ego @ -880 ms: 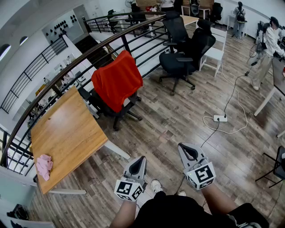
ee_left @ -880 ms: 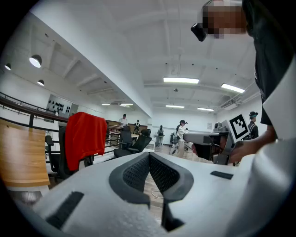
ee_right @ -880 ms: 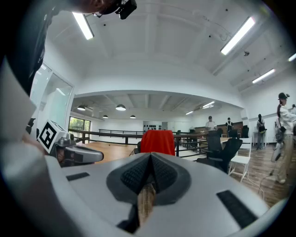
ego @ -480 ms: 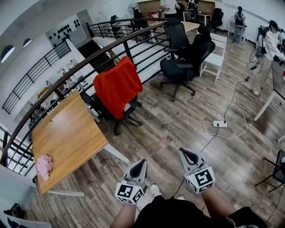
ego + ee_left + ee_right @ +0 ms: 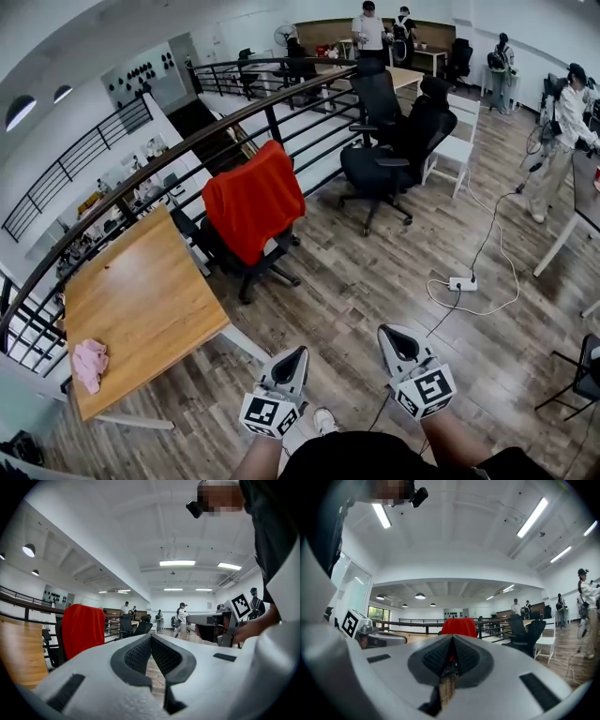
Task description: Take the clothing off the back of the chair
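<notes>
A red garment (image 5: 253, 198) hangs over the back of a black office chair (image 5: 246, 259) beside the wooden table, some way ahead of me. It shows at the left in the left gripper view as the red garment (image 5: 83, 629), and dead ahead in the right gripper view as the red garment (image 5: 459, 626). My left gripper (image 5: 295, 354) and right gripper (image 5: 392, 332) are held level near my body, both shut and empty, well short of the chair.
A wooden table (image 5: 141, 300) with a pink cloth (image 5: 89, 362) stands left of the chair. A dark railing (image 5: 187, 141) runs behind it. More black chairs (image 5: 389, 155) and a white chair (image 5: 455, 141) stand beyond. A power strip with cable (image 5: 462, 283) lies on the floor. People stand at the far right.
The view has shifted slightly: the chair and table sit a little lower and nearer the middle of the frame. Both grippers remain shut in front of me.
</notes>
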`<state>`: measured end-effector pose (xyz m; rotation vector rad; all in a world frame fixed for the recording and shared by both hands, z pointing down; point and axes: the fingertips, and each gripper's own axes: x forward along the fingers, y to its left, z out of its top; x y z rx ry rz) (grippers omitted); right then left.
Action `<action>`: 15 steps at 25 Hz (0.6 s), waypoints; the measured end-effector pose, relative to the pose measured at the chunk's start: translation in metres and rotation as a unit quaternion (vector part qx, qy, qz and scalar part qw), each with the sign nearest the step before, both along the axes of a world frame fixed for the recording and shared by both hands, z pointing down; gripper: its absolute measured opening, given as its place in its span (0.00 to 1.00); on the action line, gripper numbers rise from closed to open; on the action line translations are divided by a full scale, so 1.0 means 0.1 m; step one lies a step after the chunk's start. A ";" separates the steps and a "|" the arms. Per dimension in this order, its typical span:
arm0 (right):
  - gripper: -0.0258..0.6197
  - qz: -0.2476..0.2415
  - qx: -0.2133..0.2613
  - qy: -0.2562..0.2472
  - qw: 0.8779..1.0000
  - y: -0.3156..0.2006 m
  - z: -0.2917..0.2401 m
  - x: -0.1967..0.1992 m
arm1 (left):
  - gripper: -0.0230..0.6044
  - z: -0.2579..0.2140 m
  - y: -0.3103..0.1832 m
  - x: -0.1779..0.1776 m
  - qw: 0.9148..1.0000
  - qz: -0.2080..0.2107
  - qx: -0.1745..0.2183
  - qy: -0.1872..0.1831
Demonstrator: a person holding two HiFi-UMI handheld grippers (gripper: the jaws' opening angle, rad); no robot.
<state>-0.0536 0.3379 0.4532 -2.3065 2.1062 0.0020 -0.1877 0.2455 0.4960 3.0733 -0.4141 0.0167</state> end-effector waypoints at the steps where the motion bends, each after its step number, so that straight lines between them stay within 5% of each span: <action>1: 0.05 -0.002 0.002 0.003 1.000 -0.07 -0.02 -0.02 | 0.06 -0.01 -0.07 0.00 1.000 0.001 0.001 0.001; 15: 0.05 0.010 -0.023 0.016 1.000 -0.90 0.08 -0.33 | 0.06 0.12 -0.96 -0.19 0.999 0.034 -0.009 -0.005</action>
